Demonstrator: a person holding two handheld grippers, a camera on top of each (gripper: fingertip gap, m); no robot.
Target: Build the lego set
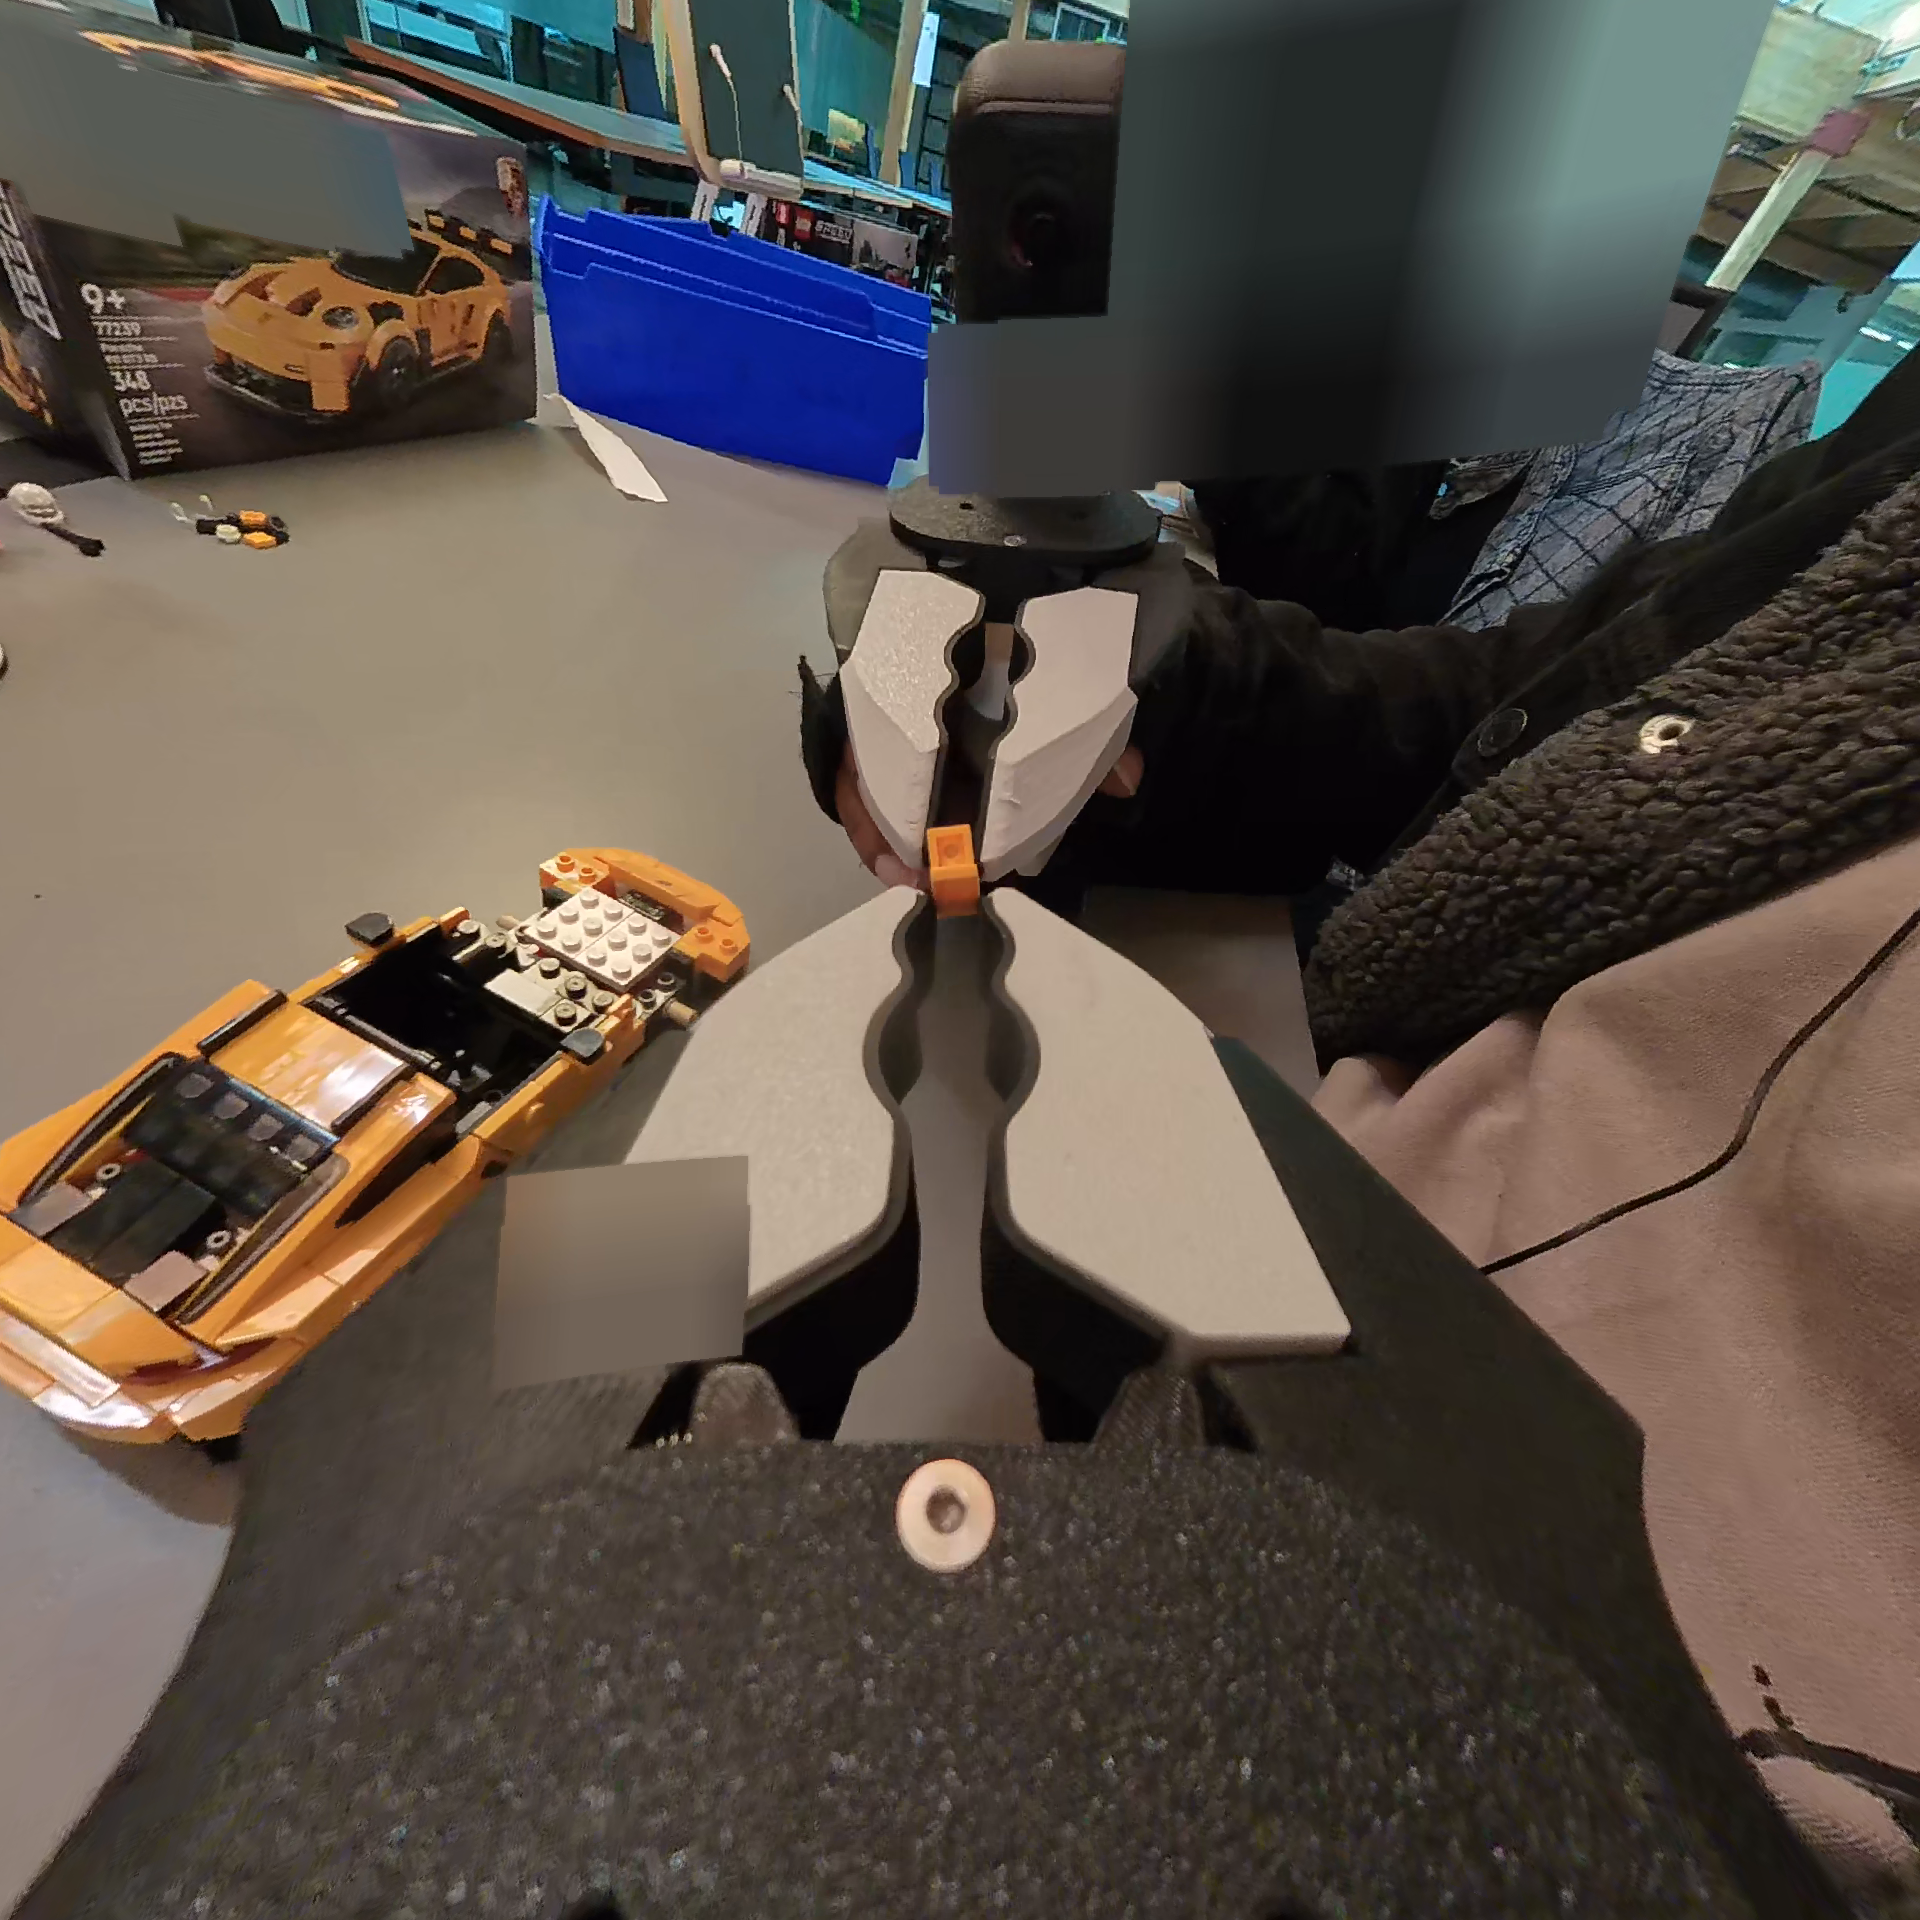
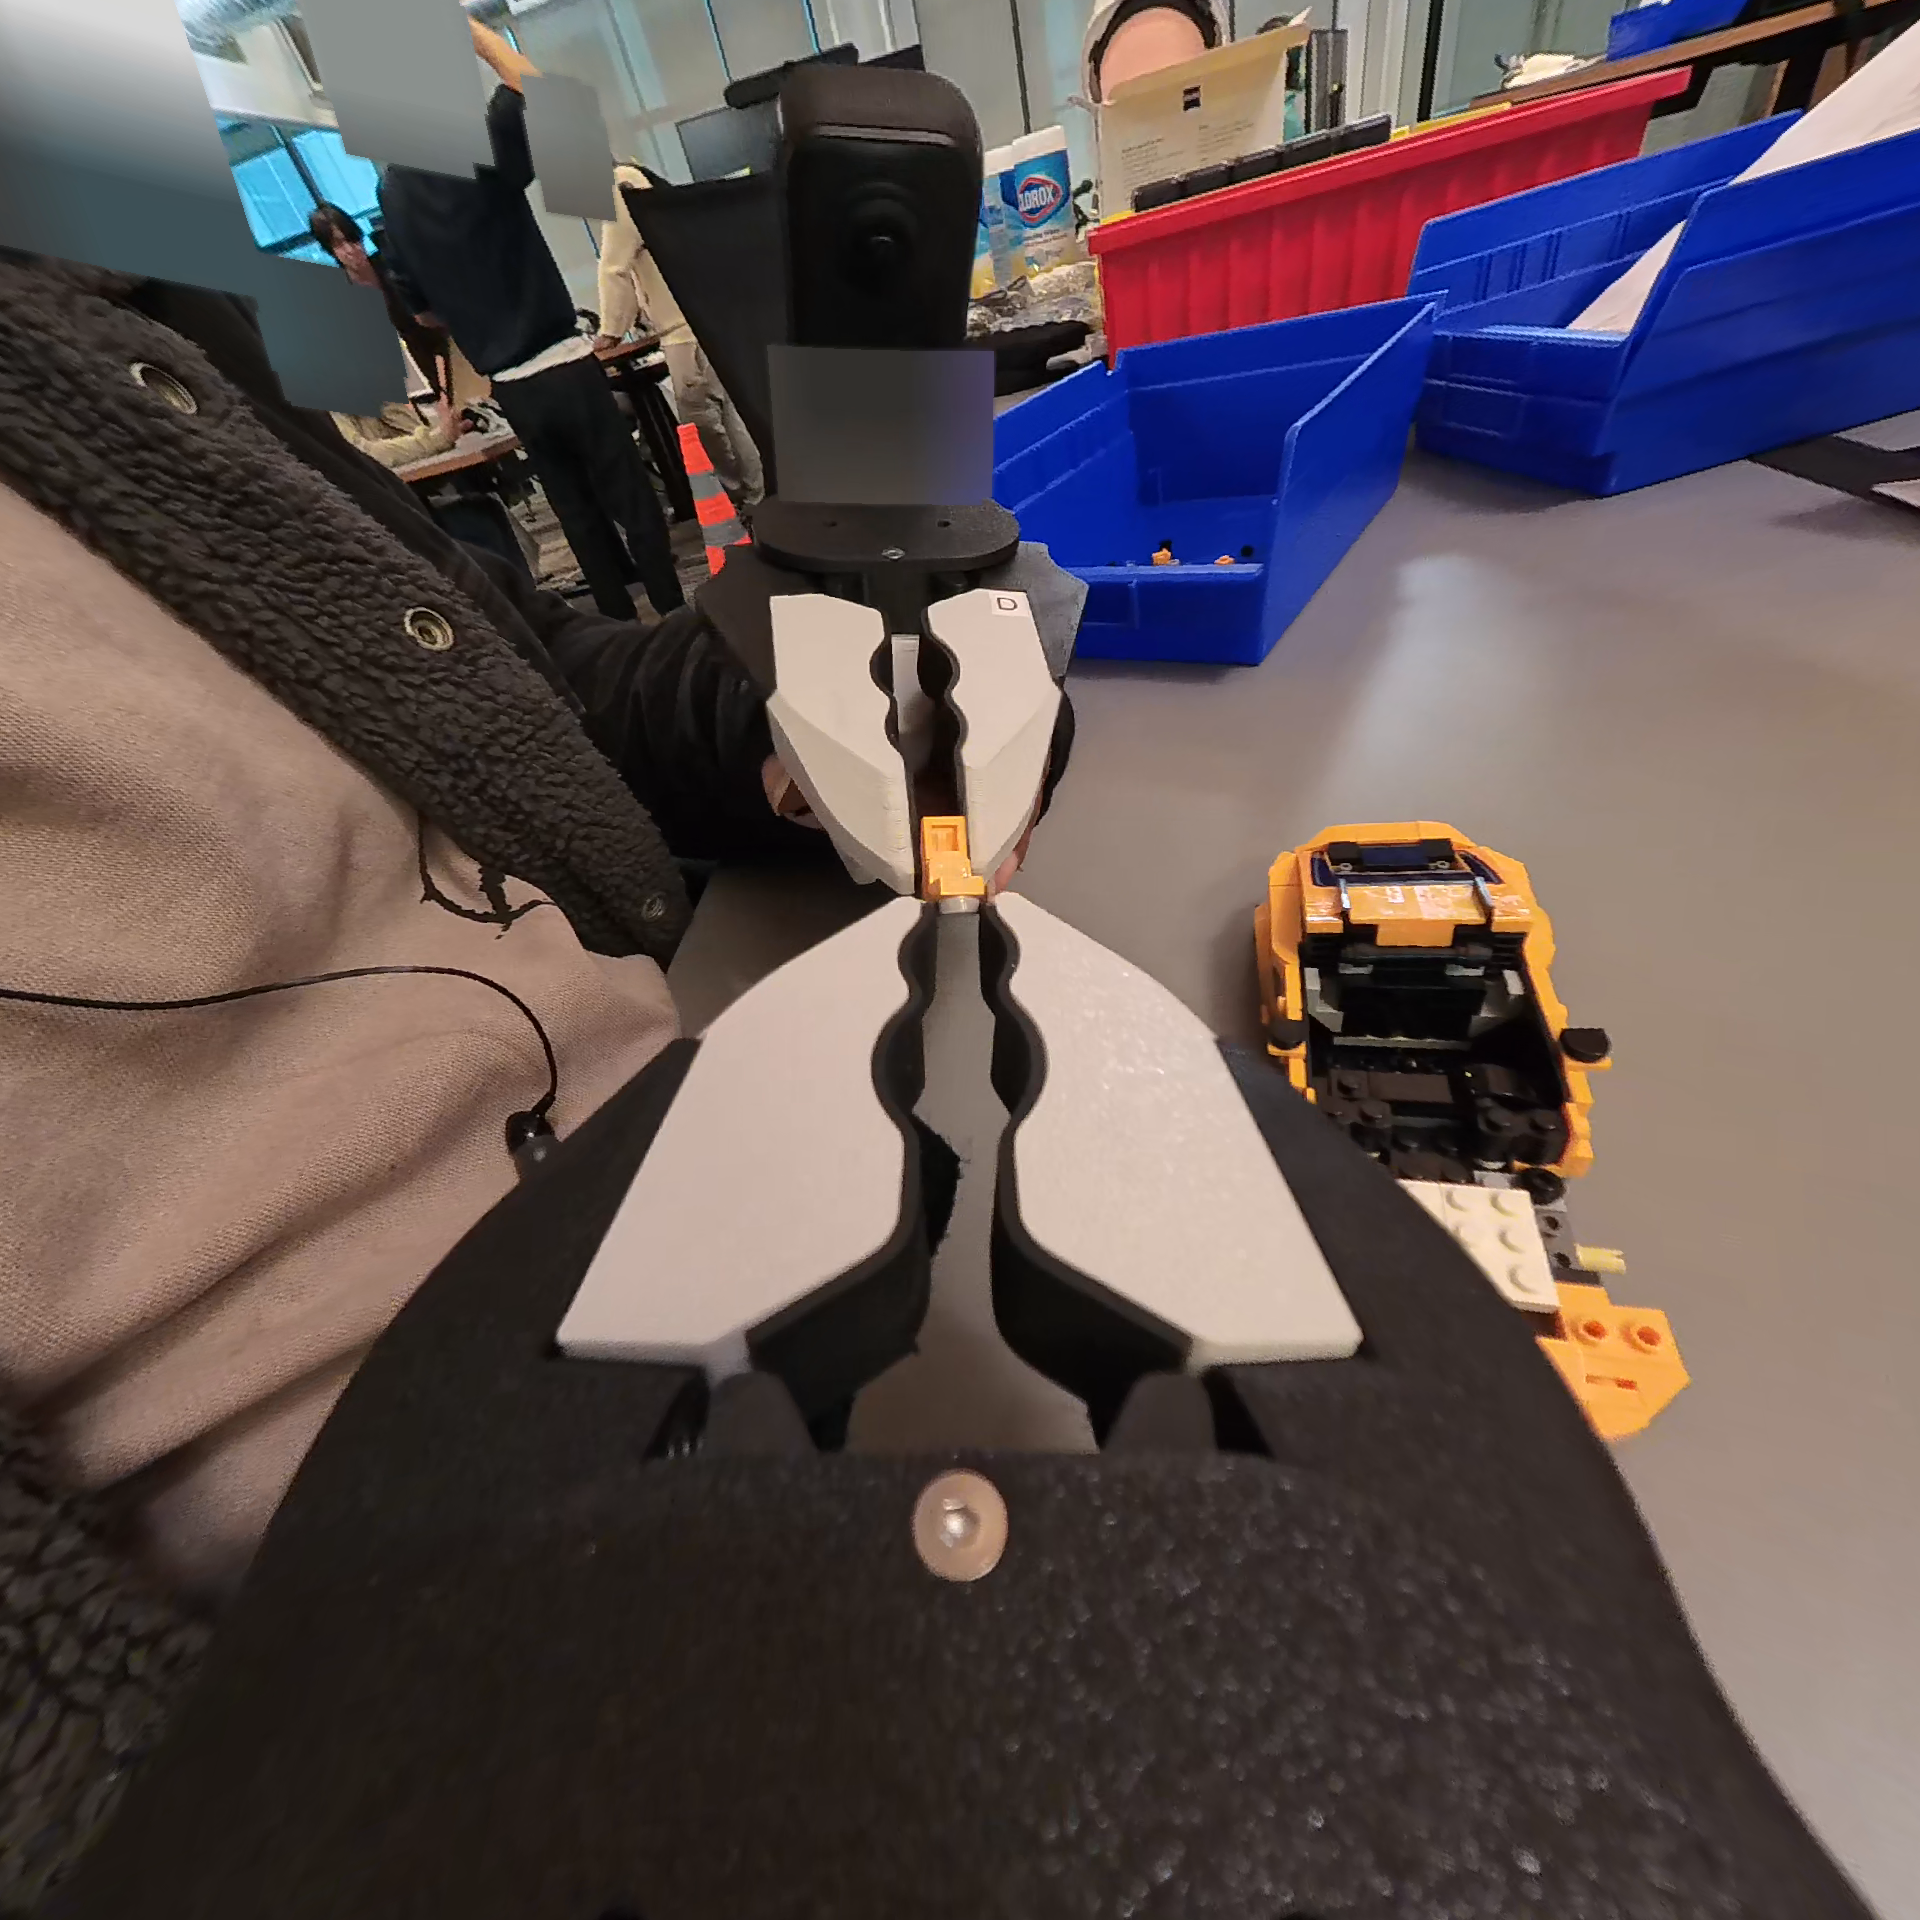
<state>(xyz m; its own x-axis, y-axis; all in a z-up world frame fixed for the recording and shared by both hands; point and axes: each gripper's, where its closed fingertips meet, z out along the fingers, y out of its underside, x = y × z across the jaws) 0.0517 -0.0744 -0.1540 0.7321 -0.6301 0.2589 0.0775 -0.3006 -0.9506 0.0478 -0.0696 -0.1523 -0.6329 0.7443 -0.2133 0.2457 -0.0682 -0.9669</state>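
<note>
Tip to tip, a small orange brick [image 1: 953,868] is pinched above the grey table [image 1: 416,665] by the left gripper [image 1: 954,906] and the right gripper [image 2: 958,904], both clenched on it, its long axis running between them. The orange Lego car [image 1: 343,1101] lies beside them, lengthwise across the table.

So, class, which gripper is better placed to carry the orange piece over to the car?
Right gripper, narrowly. It and the left gripper both pinch the orange piece, but the car lies right alongside its fingers.

car [image 1: 312,1122] orange/black | brick [image 1: 953,868] orange | bin [image 2: 1195,499] blue | table [image 1: 416,727] grey
</note>
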